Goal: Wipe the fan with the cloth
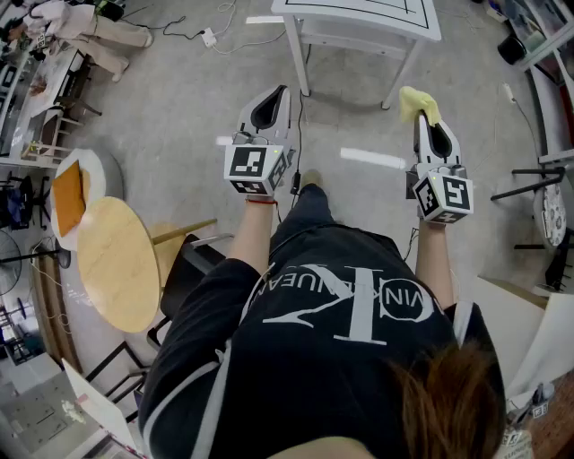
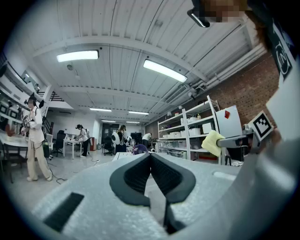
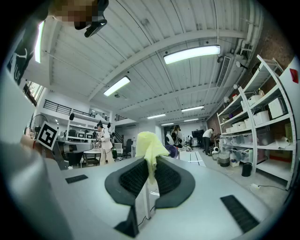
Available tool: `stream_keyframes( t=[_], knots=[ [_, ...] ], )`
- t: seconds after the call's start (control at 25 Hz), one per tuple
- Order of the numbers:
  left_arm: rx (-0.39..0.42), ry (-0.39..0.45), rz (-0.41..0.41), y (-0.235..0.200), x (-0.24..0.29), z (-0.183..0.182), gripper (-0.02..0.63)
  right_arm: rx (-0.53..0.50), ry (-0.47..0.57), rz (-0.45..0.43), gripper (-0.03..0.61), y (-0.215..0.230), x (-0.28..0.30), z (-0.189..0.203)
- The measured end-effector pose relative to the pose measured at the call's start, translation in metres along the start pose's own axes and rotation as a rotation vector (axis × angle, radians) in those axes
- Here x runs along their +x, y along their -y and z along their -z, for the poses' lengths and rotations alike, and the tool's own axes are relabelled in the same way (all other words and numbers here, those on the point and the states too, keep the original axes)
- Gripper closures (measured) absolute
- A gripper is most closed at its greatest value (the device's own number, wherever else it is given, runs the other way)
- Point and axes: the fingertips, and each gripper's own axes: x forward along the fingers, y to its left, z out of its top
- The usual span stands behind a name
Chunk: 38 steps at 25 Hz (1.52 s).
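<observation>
My right gripper [image 1: 423, 118] is held level in front of the person, shut on a pale yellow cloth [image 1: 418, 102]. In the right gripper view the cloth [image 3: 149, 146] sticks up out of the closed pads of the right gripper [image 3: 151, 161]. To its left, my left gripper [image 1: 272, 97] is at about the same height. Its jaws meet with nothing between them, as the left gripper view [image 2: 150, 155] shows, where the yellow cloth [image 2: 213, 142] also appears at the right. A round white grille [image 1: 551, 213], perhaps the fan, stands at the right edge of the head view.
A white table [image 1: 359, 25] stands straight ahead, with cables on the floor beside it. At the left are a round wooden table [image 1: 117, 264] and a seat with an orange cushion [image 1: 70, 193]. Shelving [image 2: 187, 136] and several people [image 2: 35, 136] fill the room beyond.
</observation>
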Motion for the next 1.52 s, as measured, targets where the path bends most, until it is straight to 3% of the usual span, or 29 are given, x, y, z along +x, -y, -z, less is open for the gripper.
stream_keyframes(
  t=[0.52, 0.88, 1.52],
  knots=[
    [-0.034, -0.028, 0.001, -0.009, 0.021, 0.015, 0.603, -0.002, -0.063, 0.027, 0.548, 0.012, 0.014, 0.023],
    [-0.011, -0.077, 0.043, -0.050, 0.098, 0.033, 0.603, 0.005, -0.090, 0.023, 0.548, 0.034, 0.098, 0.039],
    [-0.054, -0.134, 0.140, -0.139, 0.224, 0.060, 0.603, 0.067, -0.156, 0.128, 0.546, 0.054, 0.225, 0.065]
  ],
)
